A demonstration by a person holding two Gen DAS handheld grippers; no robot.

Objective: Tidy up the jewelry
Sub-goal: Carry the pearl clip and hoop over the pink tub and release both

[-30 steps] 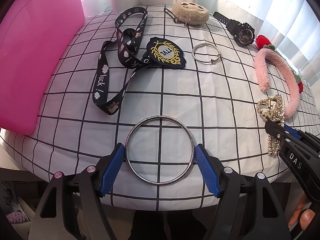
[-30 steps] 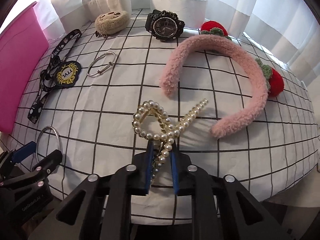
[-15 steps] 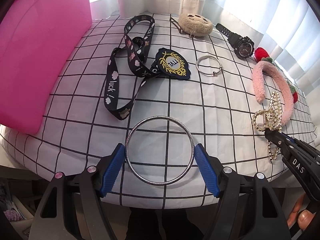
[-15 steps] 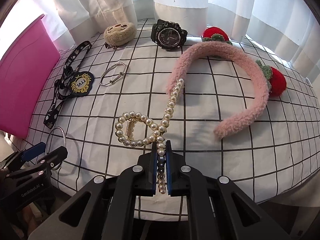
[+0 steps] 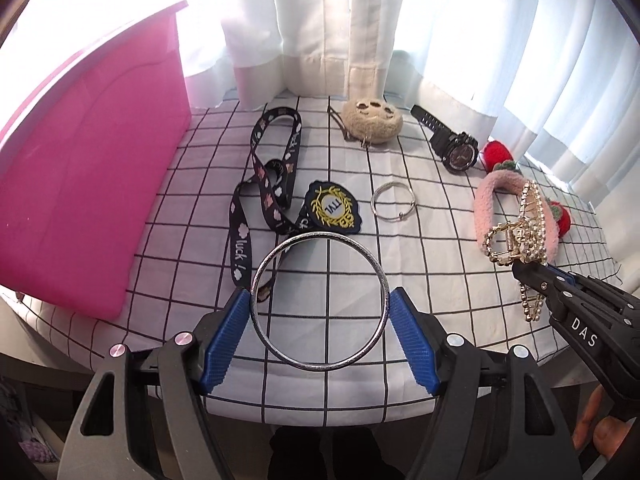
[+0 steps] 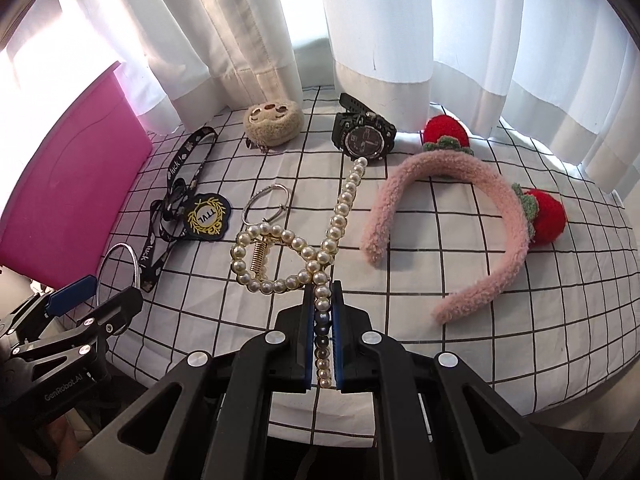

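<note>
My left gripper (image 5: pixel 320 300) is shut on a large silver bangle (image 5: pixel 320 235), its blue pads pressing the ring's left and right sides; the ring hangs above the checked tablecloth (image 5: pixel 432 248). My right gripper (image 6: pixel 322 300) is shut on one arm of a pearl hair clip (image 6: pixel 280 236), whose looped end and other arm stick out ahead of the jaws, off the cloth. In the left wrist view the right gripper (image 5: pixel 532 276) shows at the right edge with the pearl hair clip (image 5: pixel 516 236). In the right wrist view the left gripper (image 6: pixel 96 292) and silver bangle (image 6: pixel 136 266) show at lower left.
On the cloth lie a black lanyard (image 5: pixel 276 168), an embroidered patch (image 5: pixel 331 207), a small silver bangle (image 5: pixel 394 202), a plush pouch (image 5: pixel 374 120), a black watch (image 5: pixel 458 148) and a pink strawberry headband (image 6: pixel 440 168). A pink box (image 5: pixel 80 184) stands at the left. White curtains hang behind.
Both grippers rose and tipped up, lifting the bangle and the pearl clip off the cloth. The right jaws closed fully on the clip's arm, and the clip swung round.
</note>
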